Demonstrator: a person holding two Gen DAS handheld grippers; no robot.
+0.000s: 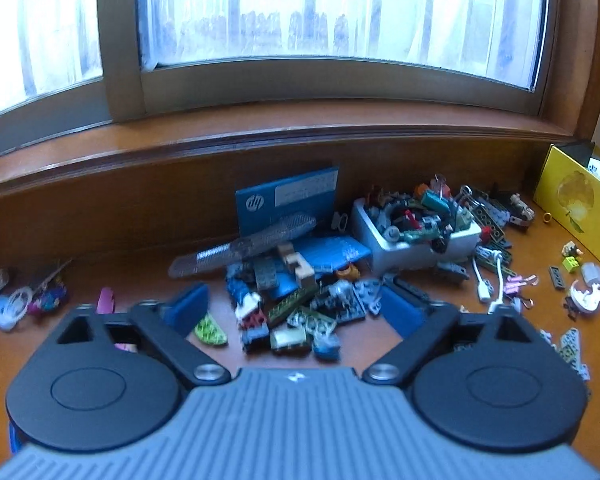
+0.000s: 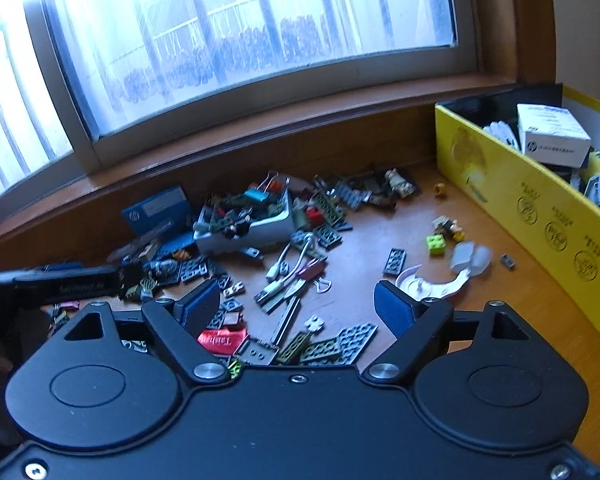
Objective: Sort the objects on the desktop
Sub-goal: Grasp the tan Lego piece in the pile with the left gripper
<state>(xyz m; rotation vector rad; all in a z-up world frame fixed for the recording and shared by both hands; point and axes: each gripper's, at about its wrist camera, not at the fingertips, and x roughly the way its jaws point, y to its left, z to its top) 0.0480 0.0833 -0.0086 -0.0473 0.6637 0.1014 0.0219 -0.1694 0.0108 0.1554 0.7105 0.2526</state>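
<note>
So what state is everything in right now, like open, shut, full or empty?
Left gripper: open, nothing between its jaws.
Right gripper: open, holding nothing.
White tub: upright, heaped full of small bricks.
Yellow box: open-topped, partly filled.
White HP carton: closed, lying inside the yellow box.
Blue HP box: standing on edge against the wall.

Pale daylight fills a wide window (image 1: pixel 340 12) above a brown wooden sill (image 1: pixel 260 120) and orange-brown desk (image 2: pixel 360 264).
</note>
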